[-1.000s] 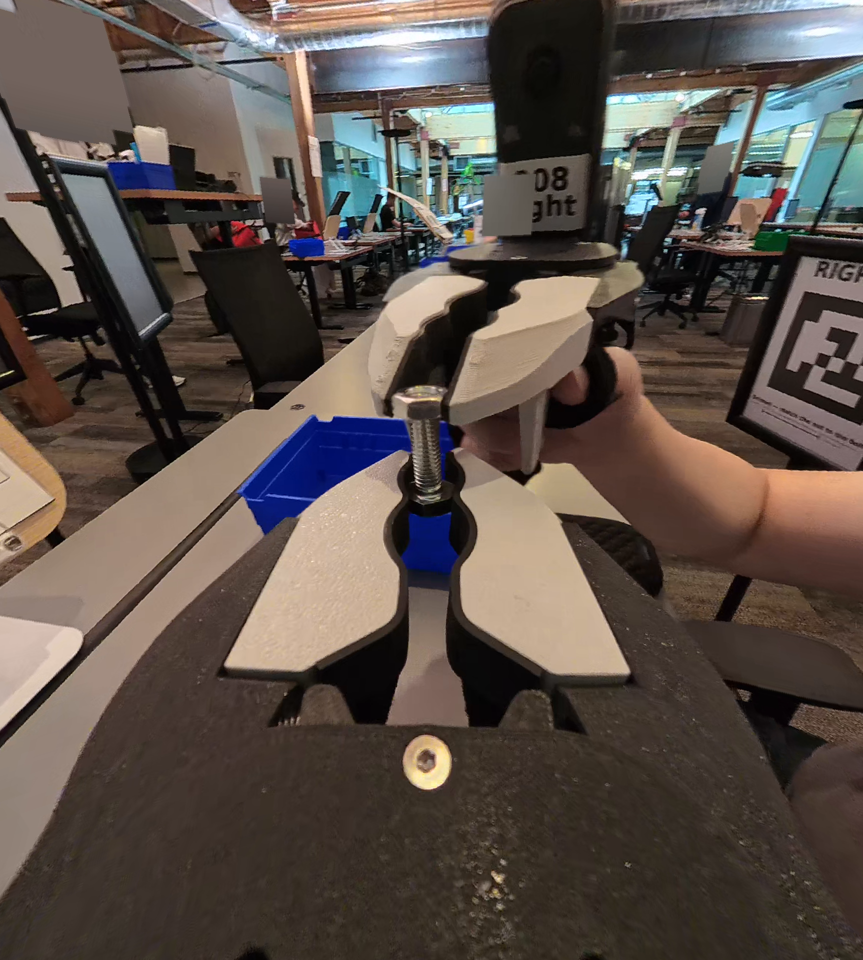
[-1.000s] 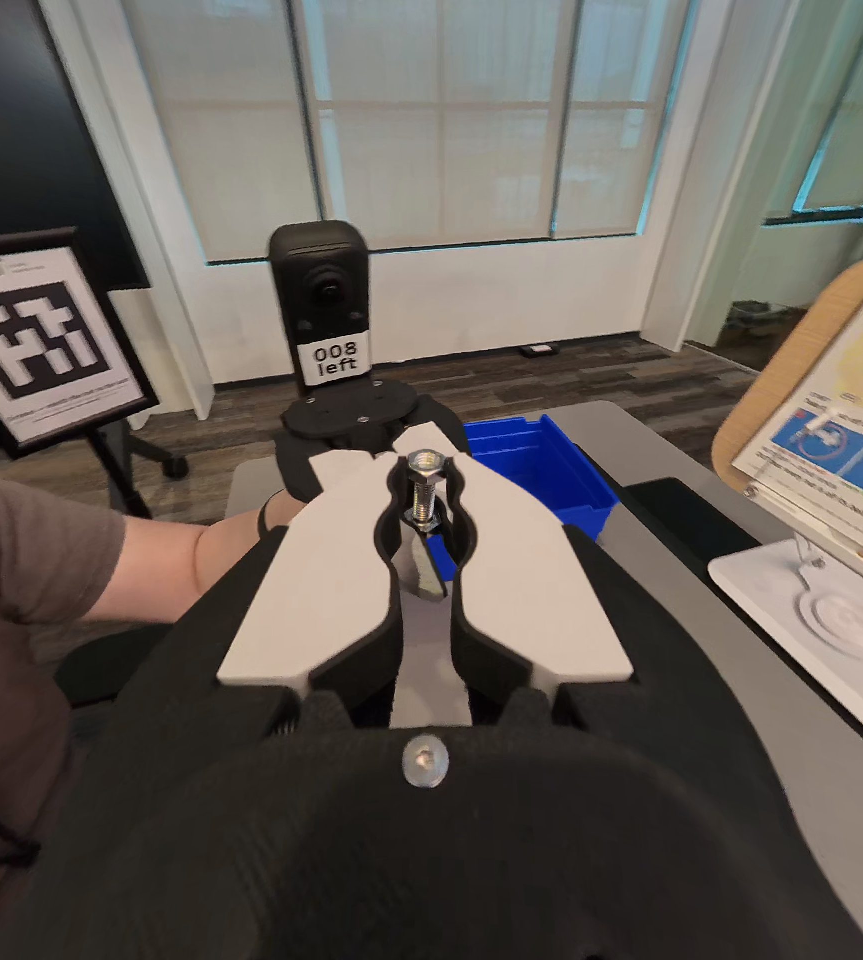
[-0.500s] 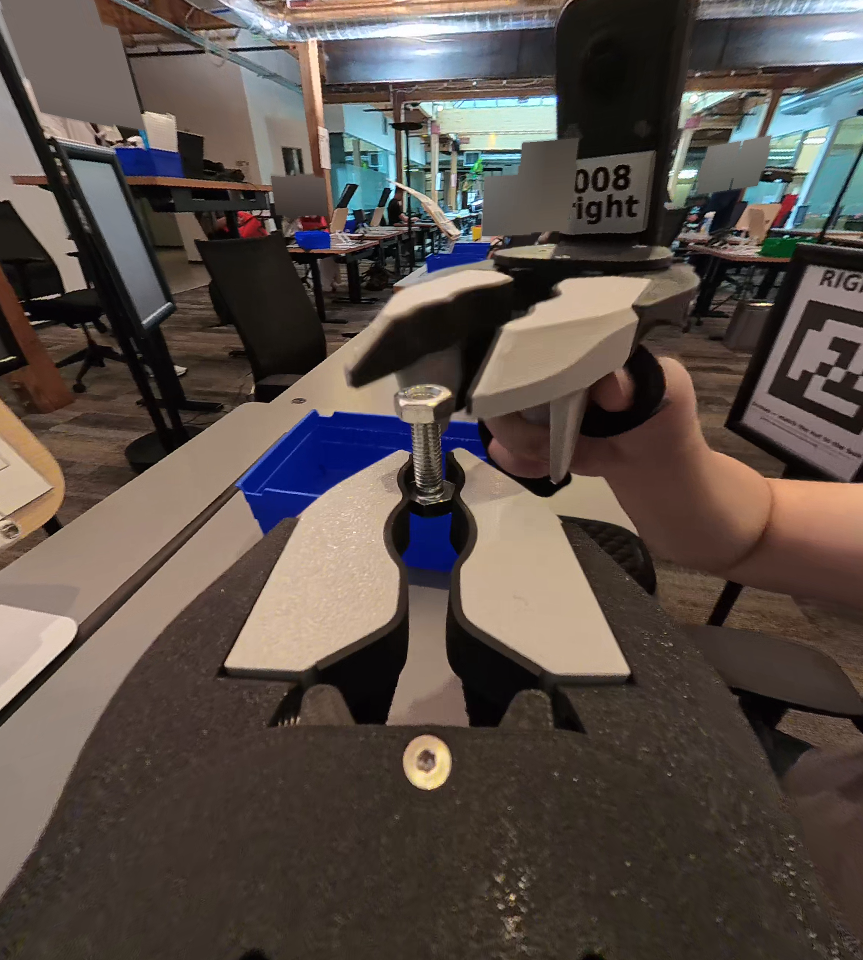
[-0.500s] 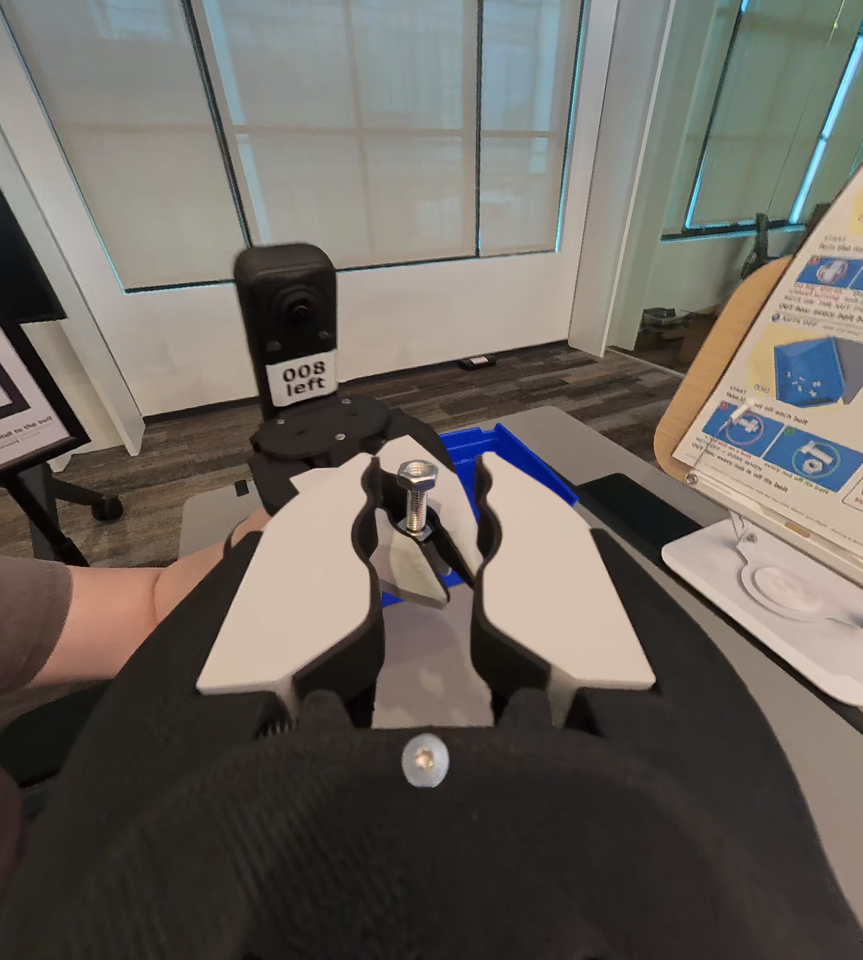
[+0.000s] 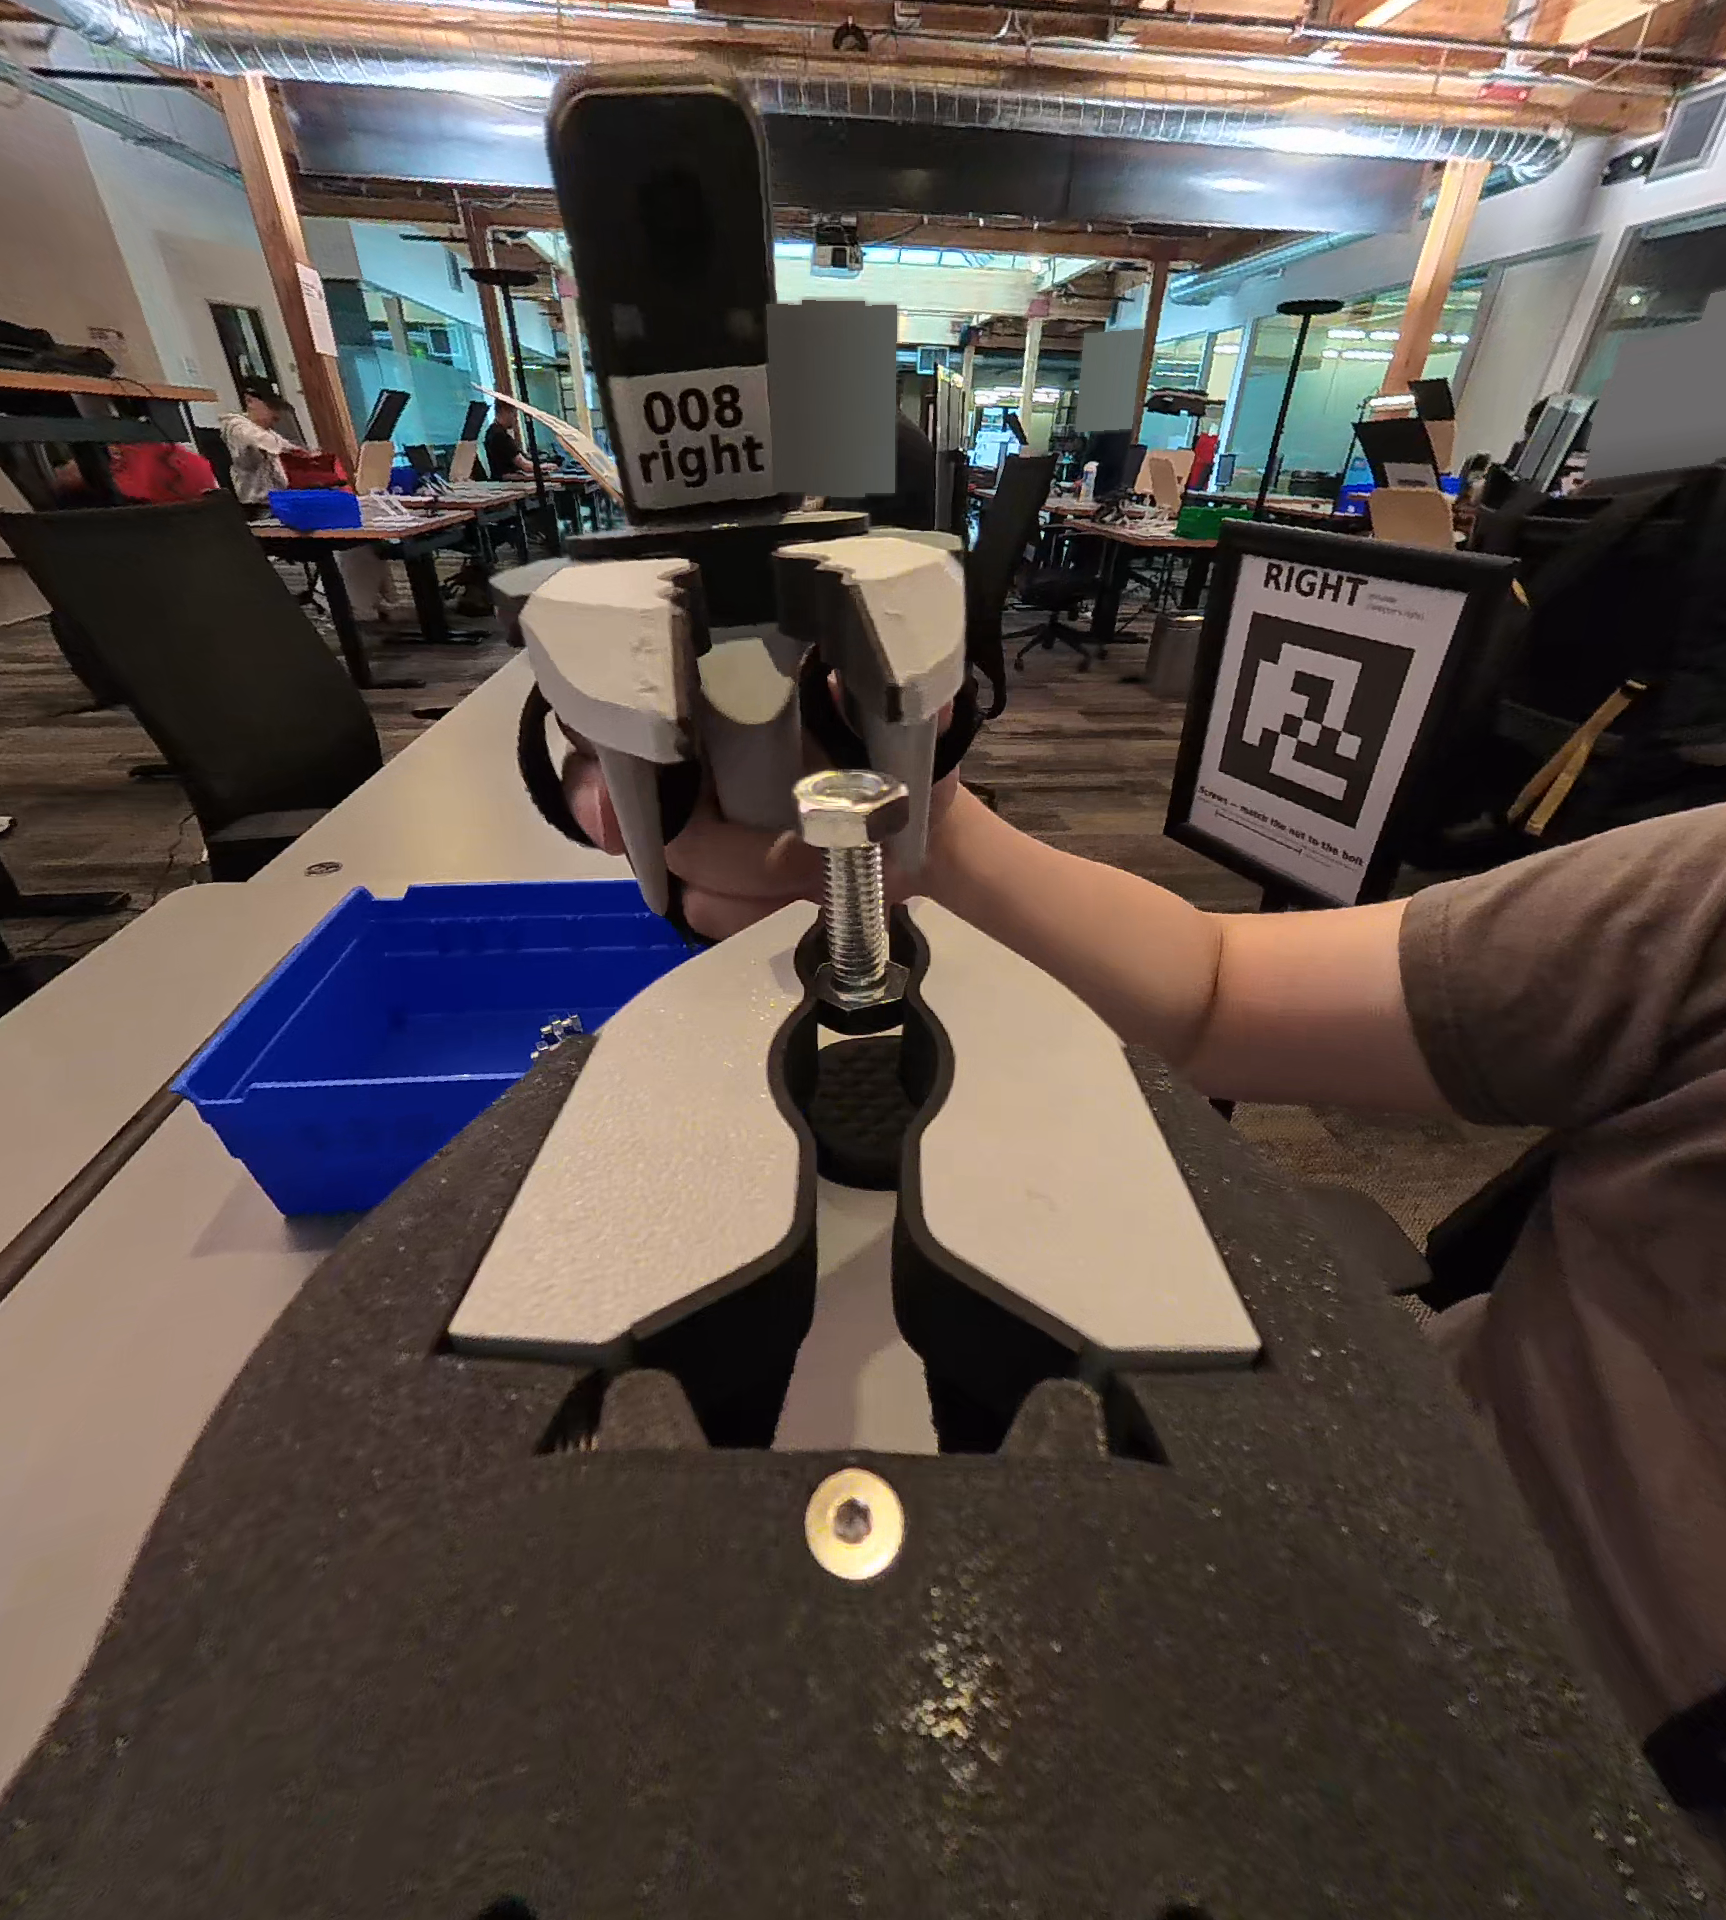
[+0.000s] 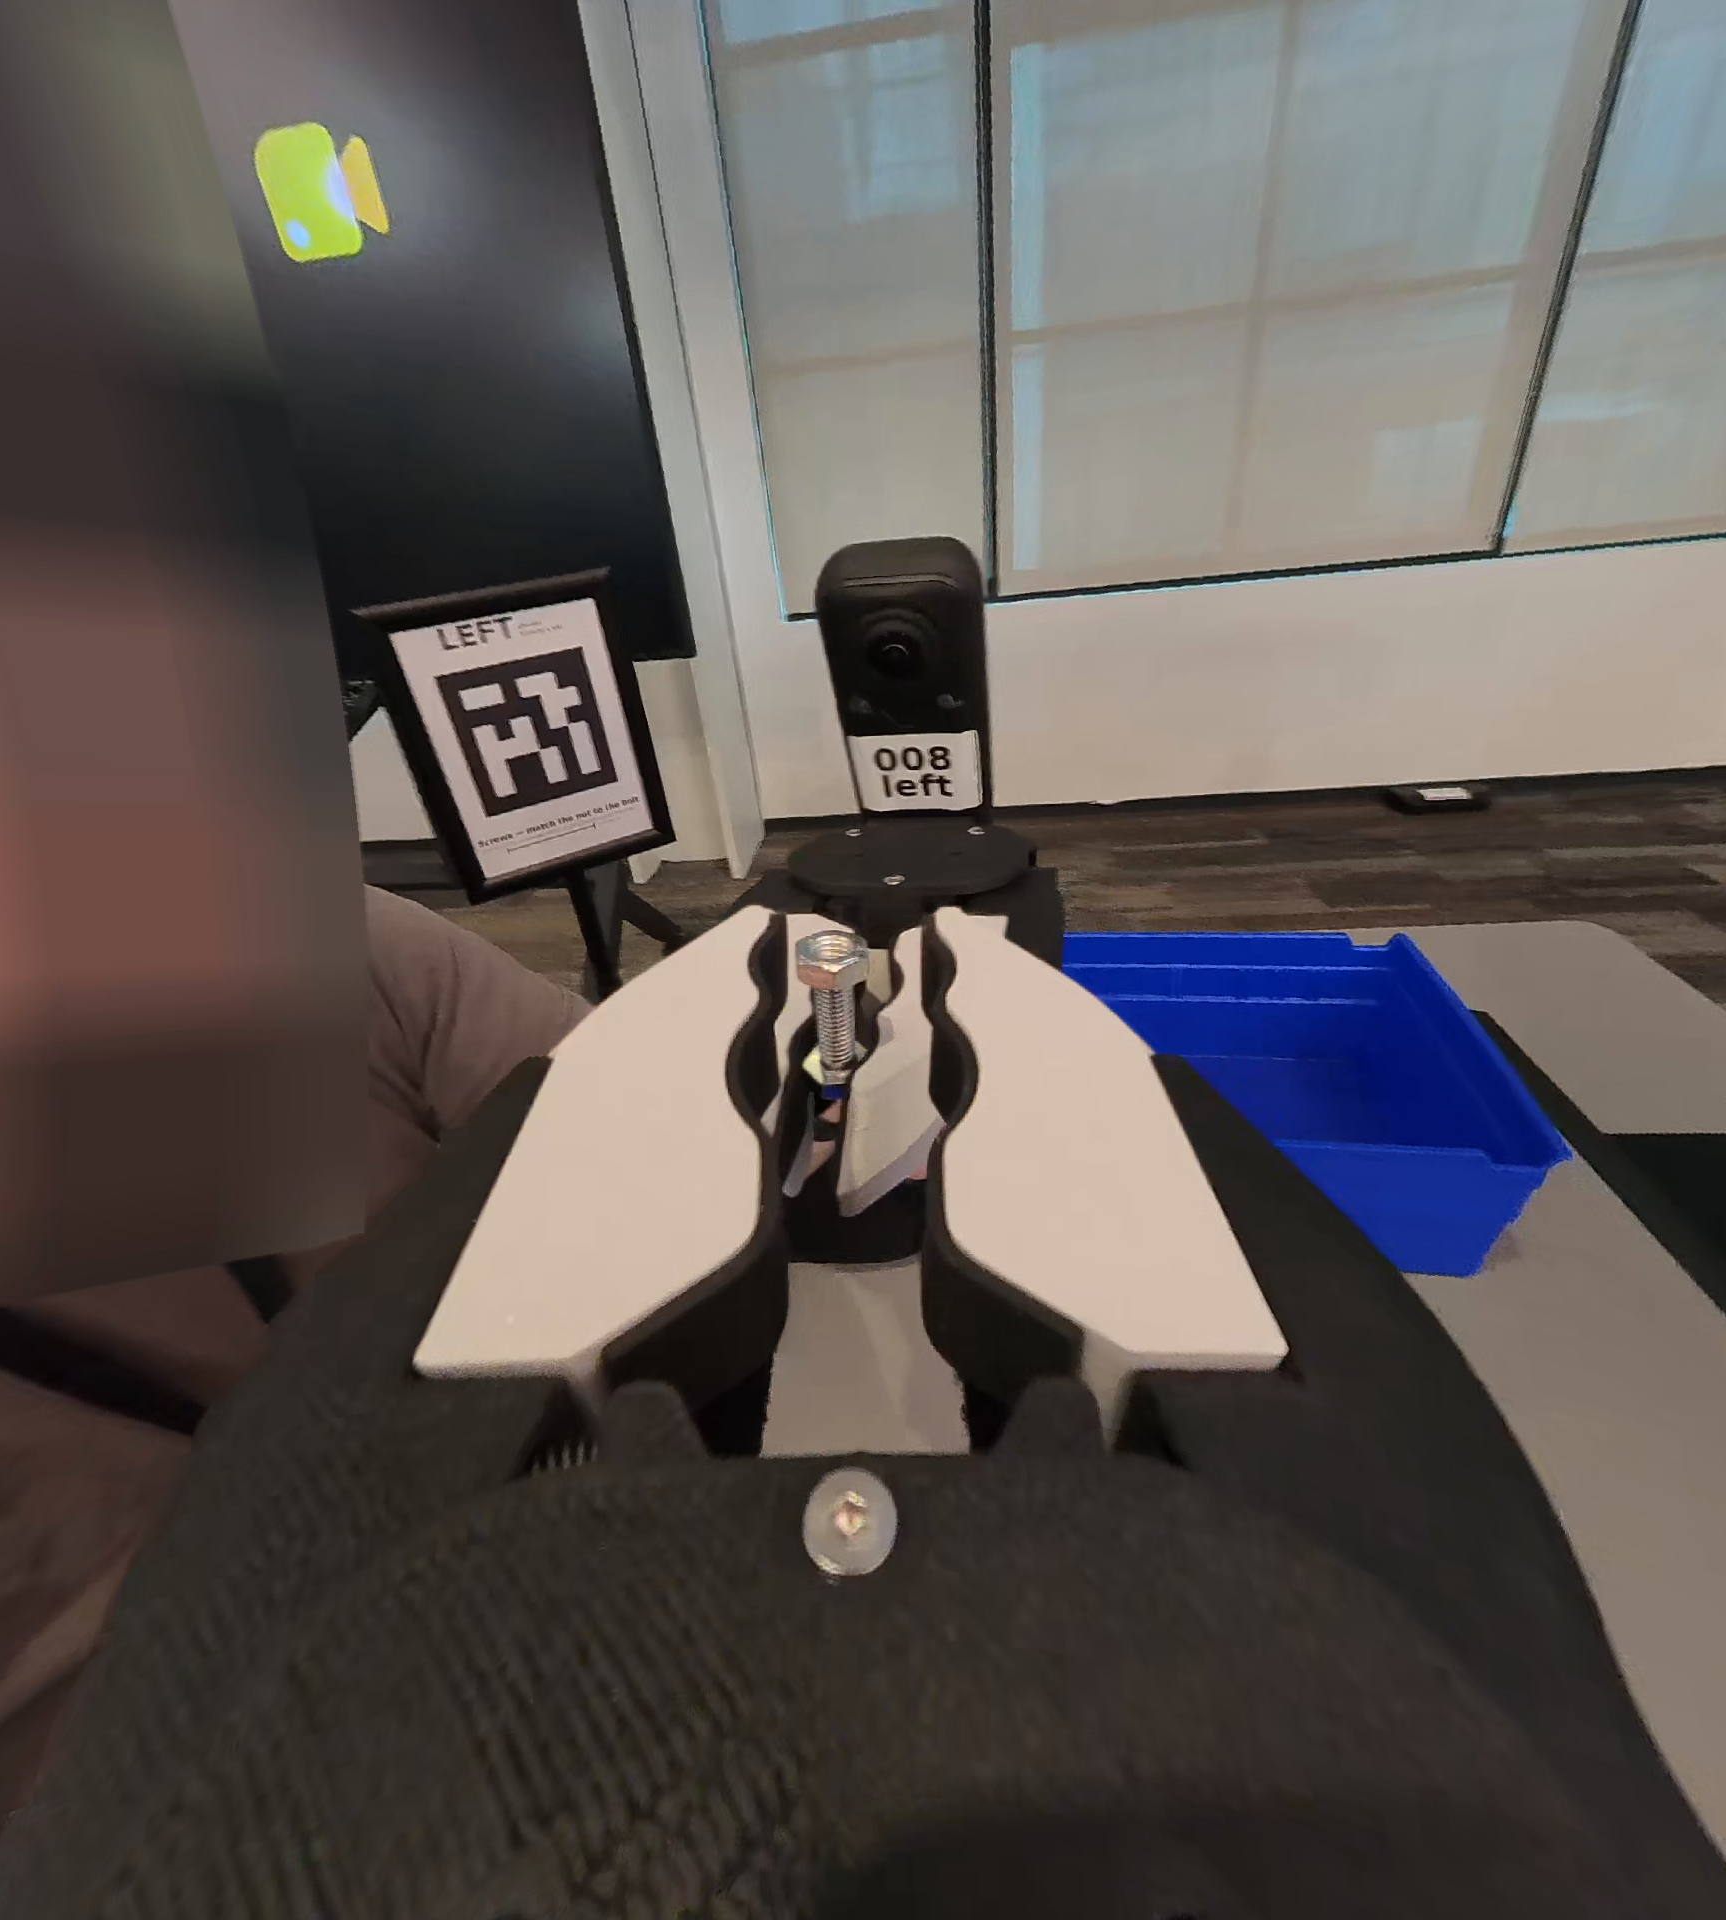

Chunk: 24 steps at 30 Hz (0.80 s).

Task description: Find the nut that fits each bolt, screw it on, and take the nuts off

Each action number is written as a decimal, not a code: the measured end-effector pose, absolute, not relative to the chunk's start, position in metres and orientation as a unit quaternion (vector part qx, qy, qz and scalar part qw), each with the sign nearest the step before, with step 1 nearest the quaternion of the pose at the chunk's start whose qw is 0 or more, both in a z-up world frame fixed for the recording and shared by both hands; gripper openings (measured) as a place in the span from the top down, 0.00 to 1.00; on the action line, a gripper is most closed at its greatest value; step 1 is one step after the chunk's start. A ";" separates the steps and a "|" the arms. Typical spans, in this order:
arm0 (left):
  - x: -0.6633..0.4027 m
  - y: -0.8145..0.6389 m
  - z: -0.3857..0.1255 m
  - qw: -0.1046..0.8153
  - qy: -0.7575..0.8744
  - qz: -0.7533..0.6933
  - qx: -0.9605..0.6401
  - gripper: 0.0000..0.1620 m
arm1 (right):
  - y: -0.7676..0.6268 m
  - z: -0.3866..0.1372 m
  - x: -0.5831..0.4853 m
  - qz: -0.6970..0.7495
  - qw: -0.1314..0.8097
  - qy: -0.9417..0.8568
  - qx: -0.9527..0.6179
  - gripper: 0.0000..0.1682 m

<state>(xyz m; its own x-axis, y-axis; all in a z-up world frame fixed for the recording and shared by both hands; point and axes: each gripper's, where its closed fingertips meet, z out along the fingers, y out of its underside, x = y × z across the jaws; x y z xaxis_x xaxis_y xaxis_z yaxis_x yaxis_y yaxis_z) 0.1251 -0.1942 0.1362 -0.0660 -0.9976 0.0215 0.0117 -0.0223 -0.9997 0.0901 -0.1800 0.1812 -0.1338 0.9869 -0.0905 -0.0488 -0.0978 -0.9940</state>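
The left hand-held gripper [image 5: 854, 997] fills the lower half of the left wrist view, its two grey fingers [image 5: 672, 1122] drawn close together and pinching a silver nut [image 5: 857, 987] in the notch near their tips; a bolt [image 5: 851, 883] stands upright out of that nut, threaded shank rising to a hexagonal head at the centre of the frame; in the right wrist view the same bolt [image 6: 831, 1003] shows in the middle, head uppermost, with the nut [image 6: 828, 1065] low on its shank

The right hand-held gripper [image 5: 776, 831] hangs in the upper centre of the left wrist view, fingers pointing down and spread apart, holding nothing; one fingertip [image 5: 903, 790] sits just beside the bolt head, though whether it touches cannot be told; in its own view the right hand-held gripper [image 6: 846, 940] has its white fingers [image 6: 630, 1132] parted on either side of the bolt, with a clear gap to the shank on both sides

A blue bin [image 5: 391, 1039] rests on the grey table [image 5: 69, 1351] at the left middle of the left wrist view; a few small silver parts [image 5: 555, 1034] lie near its right inner wall, too small to identify; in the right wrist view the bin [image 6: 1358, 1081] sits at the right middle, and what shows of its inside is only blue plastic

The bolt and nut are bright, clean metal, with even threads
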 end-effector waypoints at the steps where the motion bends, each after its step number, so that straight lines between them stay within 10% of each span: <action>1: 0.125 -0.194 0.136 0.481 0.508 -0.524 -0.486 0.94 | -0.182 0.181 0.090 0.577 0.447 -0.495 -0.471 0.85; 24: 0.125 -0.190 0.137 0.494 0.501 -0.512 -0.493 0.94 | -0.184 0.171 0.083 0.554 0.454 -0.502 -0.485 0.91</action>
<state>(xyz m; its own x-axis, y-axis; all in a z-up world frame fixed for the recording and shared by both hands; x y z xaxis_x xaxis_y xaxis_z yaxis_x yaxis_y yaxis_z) 0.1252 -0.1899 0.1367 -0.0263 -0.9996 0.0097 0.0118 -0.0100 -0.9999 0.0834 -0.1838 0.1714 -0.1174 0.9898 -0.0807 -0.0157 -0.0831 -0.9964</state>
